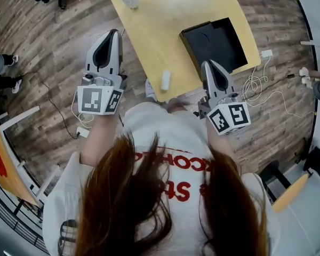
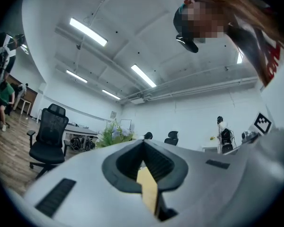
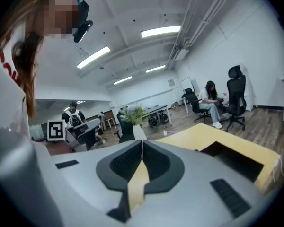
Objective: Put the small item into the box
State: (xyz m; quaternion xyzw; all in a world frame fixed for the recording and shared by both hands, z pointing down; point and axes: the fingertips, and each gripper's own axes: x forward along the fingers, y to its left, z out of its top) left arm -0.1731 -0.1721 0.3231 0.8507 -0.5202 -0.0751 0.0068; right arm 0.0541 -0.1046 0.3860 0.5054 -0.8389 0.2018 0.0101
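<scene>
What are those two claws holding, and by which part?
Nothing. The left gripper and right gripper are both shut and empty; the small white item lies on the table.

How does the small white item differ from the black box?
The small item is white, the box black. The item is far smaller than the box. The item lies by the near edge, the box at the right edge, open. Both rest on the yellow table.

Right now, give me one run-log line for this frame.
phase: pre-grasp | left gripper: shut, empty | right gripper: shut, empty | small item: on table, outside box | box: open
</scene>
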